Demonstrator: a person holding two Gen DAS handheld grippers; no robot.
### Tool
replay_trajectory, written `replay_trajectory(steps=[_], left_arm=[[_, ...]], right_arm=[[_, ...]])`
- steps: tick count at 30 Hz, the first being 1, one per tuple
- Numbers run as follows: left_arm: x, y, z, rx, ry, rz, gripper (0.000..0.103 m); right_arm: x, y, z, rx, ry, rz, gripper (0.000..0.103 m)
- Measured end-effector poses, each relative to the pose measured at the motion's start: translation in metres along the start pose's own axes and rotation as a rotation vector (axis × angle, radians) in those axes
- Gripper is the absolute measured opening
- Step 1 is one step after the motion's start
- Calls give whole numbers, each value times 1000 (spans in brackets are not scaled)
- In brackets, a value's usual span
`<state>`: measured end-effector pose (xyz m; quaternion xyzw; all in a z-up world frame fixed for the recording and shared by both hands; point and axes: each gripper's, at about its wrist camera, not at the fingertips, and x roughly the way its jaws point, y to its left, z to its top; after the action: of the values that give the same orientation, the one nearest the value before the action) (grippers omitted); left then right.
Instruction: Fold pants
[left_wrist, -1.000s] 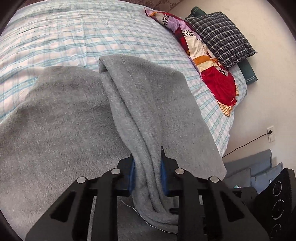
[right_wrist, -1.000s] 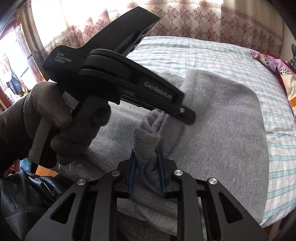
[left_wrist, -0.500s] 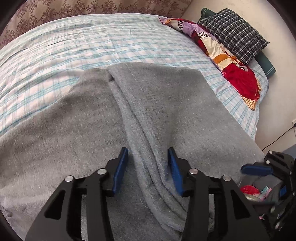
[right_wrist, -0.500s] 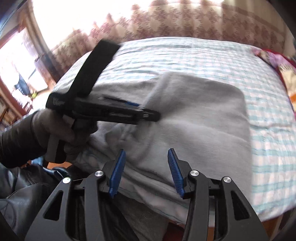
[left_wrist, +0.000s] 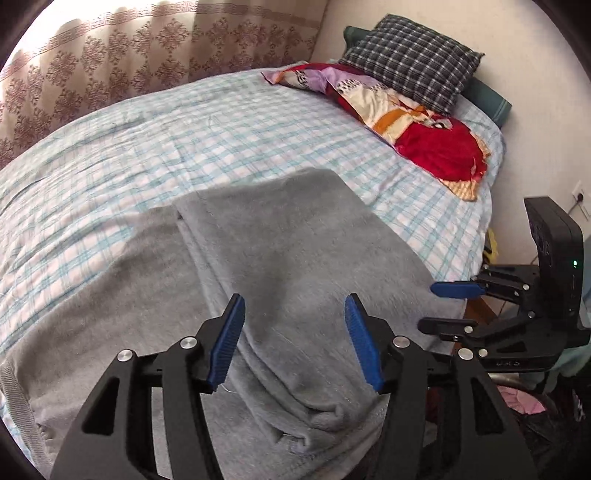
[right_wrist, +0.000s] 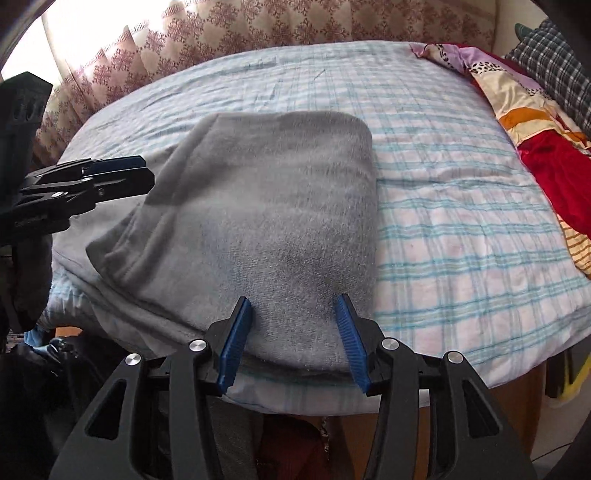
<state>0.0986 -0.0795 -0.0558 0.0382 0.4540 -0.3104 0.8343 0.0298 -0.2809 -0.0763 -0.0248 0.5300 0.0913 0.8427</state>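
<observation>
The grey pants (left_wrist: 288, 258) lie folded over on the checked bed sheet (left_wrist: 147, 147), near the bed's front edge; they also show in the right wrist view (right_wrist: 258, 206). My left gripper (left_wrist: 293, 332) is open and empty just above the folded layer's near end. My right gripper (right_wrist: 291, 332) is open and empty over the pants' near edge. Each gripper shows in the other's view: the right gripper (left_wrist: 443, 306) at the bed's right side, the left gripper (right_wrist: 144, 173) at the left of the pants.
A colourful red and orange cloth (left_wrist: 417, 122) and a dark checked pillow (left_wrist: 410, 59) lie at the head of the bed. A patterned curtain (left_wrist: 110, 62) hangs behind the bed. The bed's front edge (right_wrist: 480, 369) drops to the floor.
Both grippers were shut on bunched pants fabric, then opened and let it go. Both have drawn back from the pants, which now lie flat on the bed.
</observation>
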Motion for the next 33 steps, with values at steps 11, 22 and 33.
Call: replay_trajectory(steps=[11,22,33], left_arm=[[27,-9,-26,94,86,38,58],[25,-12,-30,102,74,24,65],[17,-6,-39,119,69,-26,66]], right_arm=[[-21,-15,37,42,-104,26,48],[37,-8,132,60,-135,30,48],[100,-14,148,48,0,-40,48]])
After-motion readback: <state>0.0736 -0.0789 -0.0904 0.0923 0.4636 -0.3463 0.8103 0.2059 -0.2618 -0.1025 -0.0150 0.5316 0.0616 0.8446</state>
